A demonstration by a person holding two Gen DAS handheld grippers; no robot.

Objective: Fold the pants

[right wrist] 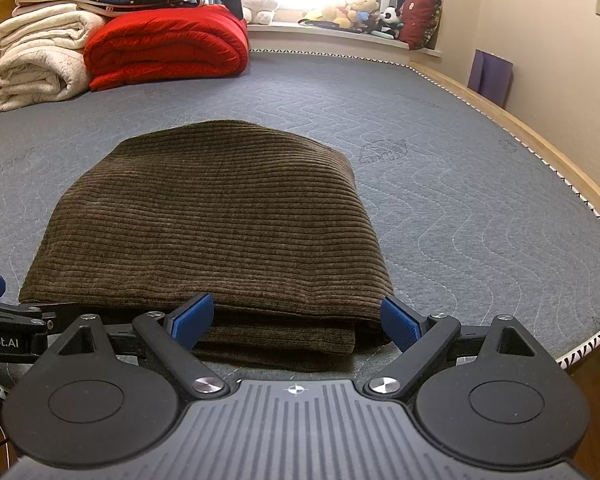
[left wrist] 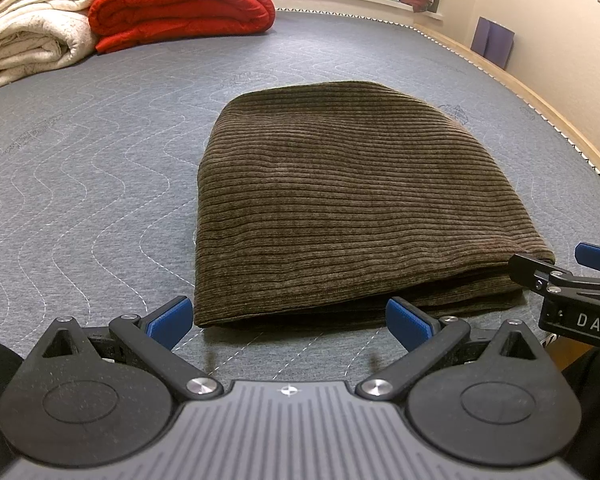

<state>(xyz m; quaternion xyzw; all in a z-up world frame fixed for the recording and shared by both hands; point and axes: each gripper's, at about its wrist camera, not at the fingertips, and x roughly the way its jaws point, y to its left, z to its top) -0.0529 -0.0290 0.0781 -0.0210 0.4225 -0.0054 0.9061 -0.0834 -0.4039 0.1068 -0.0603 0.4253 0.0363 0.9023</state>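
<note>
On the grey quilted mattress [left wrist: 100,168], the brown corduroy pants [left wrist: 348,200] are laid folded into a thick stack near the front edge. Just short of that stack's near edge, the left gripper [left wrist: 288,322] is held with its fingers spread wide and nothing between them; the right gripper [right wrist: 296,322] is likewise spread wide, its blue pads [right wrist: 194,318] flanking the stack's near right corner. Folded red and cream blankets [right wrist: 164,46] are piled at the far left.

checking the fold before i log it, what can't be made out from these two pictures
- Folded brown corduroy pants: inner layers, waistband and hems are hidden under the top layer in both views.
- Right tool: cut off by the left wrist view's right edge.
- Plush toys on the windowsill: too small, washed out by window glare.
</note>
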